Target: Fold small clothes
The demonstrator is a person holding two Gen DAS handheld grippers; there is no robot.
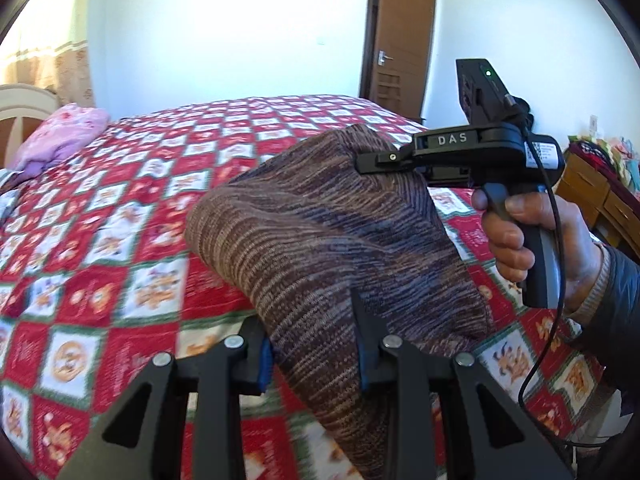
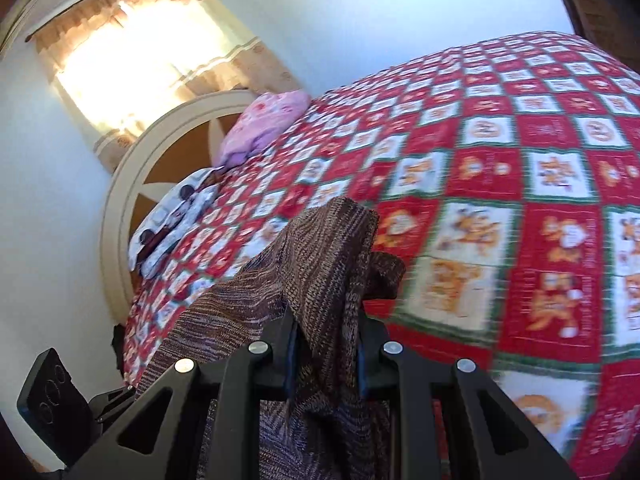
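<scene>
A: Where is the garment, and what holds it?

B: The brown striped knit (image 1: 320, 232) hangs lifted between the two tools. The left gripper (image 1: 316, 360) is clamped on one edge, with cloth filling the gap between its blue-lined pads. The right gripper (image 2: 326, 356) is clamped on a bunched fold of the same knit (image 2: 328, 256), which rises ahead of its fingers and drapes back under them.

A: How do the two grippers lie to each other?

B: In the left wrist view, the right gripper (image 1: 384, 160) sits ahead and to the right, biting the knit's far top corner; a person's hand (image 1: 516, 236) grips its handle, and a black cable (image 1: 552, 280) hangs down from it.

A: What lies beyond the garment?

B: A red, white and green checked quilt (image 1: 120, 220) spreads below and ahead of both grippers. Farther off to the left lies a pink folded cloth (image 1: 68, 132) by the headboard (image 2: 160, 160). A brown door (image 1: 400, 40) stands ahead, past the far end of the bed.
</scene>
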